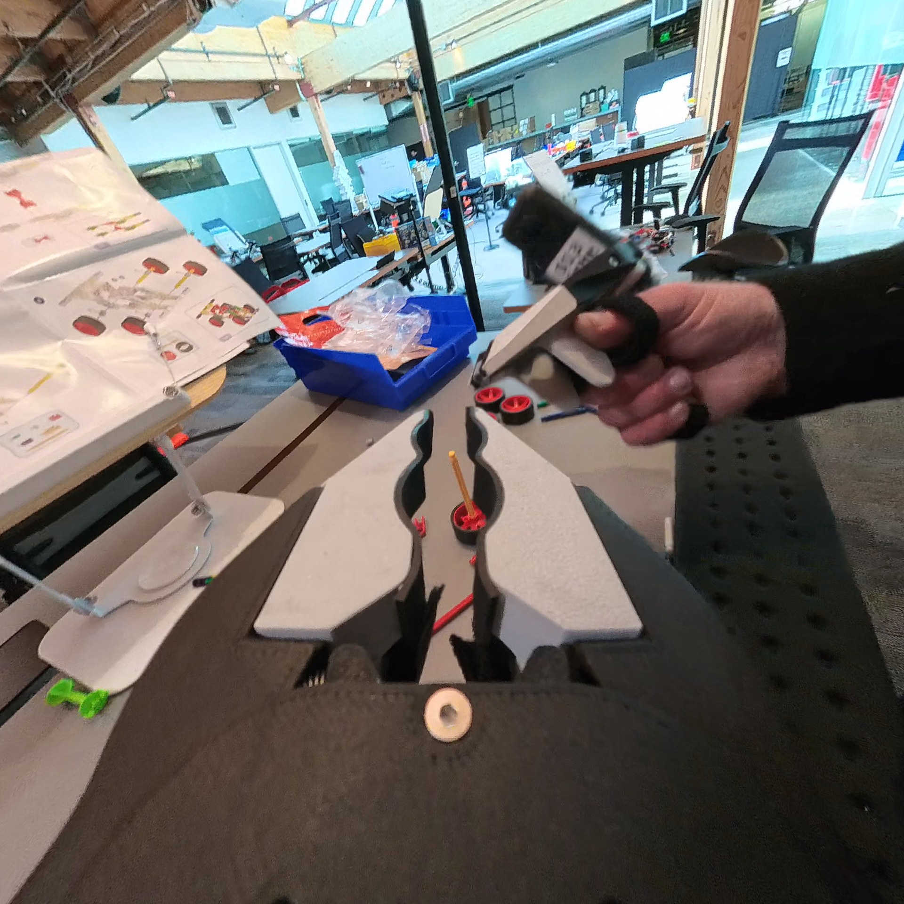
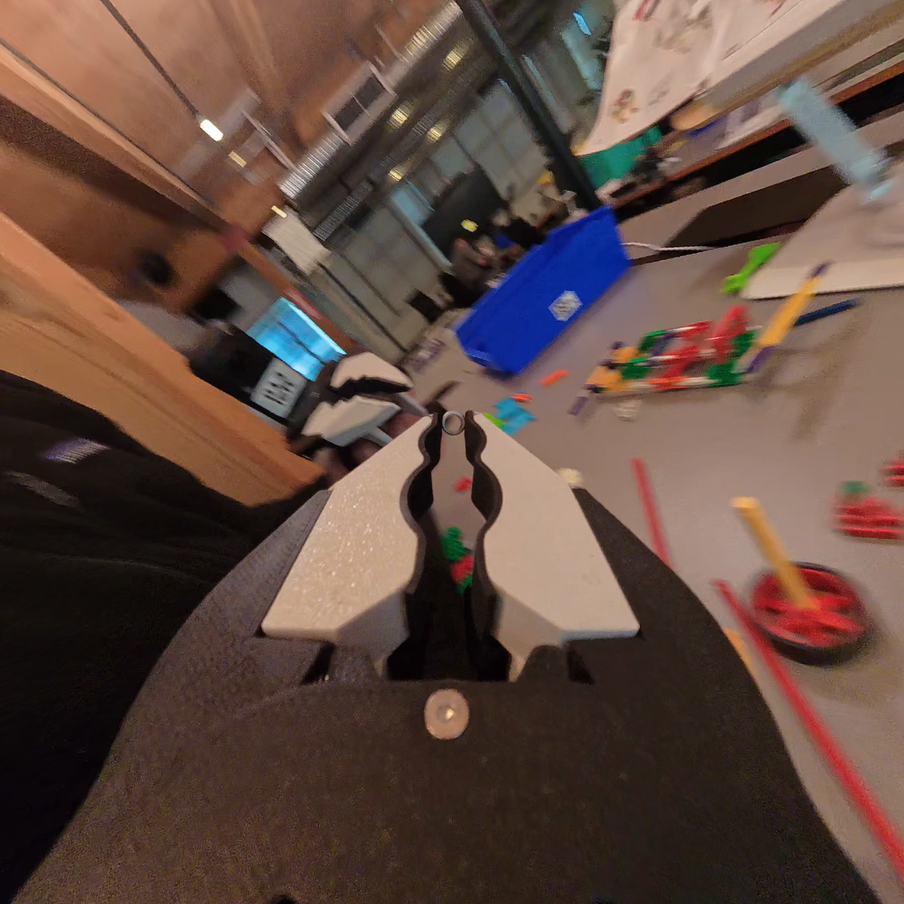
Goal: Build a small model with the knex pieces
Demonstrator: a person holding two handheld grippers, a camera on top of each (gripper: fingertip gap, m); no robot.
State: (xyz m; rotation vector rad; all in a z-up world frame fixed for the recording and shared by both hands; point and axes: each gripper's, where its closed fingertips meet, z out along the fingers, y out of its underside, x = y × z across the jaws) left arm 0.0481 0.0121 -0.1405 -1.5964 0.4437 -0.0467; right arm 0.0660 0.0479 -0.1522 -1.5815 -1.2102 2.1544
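My left gripper (image 1: 450, 417) hovers over the grey table (image 1: 611, 469), its jaws a narrow gap apart with nothing between them. Below that gap stands a red wheel (image 1: 468, 524) with a yellow rod (image 1: 460, 482) stuck upright in its hub. My right gripper (image 2: 451, 421) is shut on a small grey ring (image 2: 452, 423) at its tips. In the left wrist view the right gripper (image 1: 478, 377) is held by a hand (image 1: 694, 352) just above two loose red wheels (image 1: 504, 405). The wheel with the rod also shows in the right wrist view (image 2: 807, 614), low on the right.
A blue bin (image 1: 391, 364) of plastic bags stands at the back. An instruction sheet (image 1: 98, 293) hangs on a white stand (image 1: 161, 567) at left, with a green piece (image 1: 78, 697) near its base. A colourful built frame (image 2: 685, 357) and red rods (image 2: 650, 508) lie about. The grippers' ends are close to 6 cm from one another.
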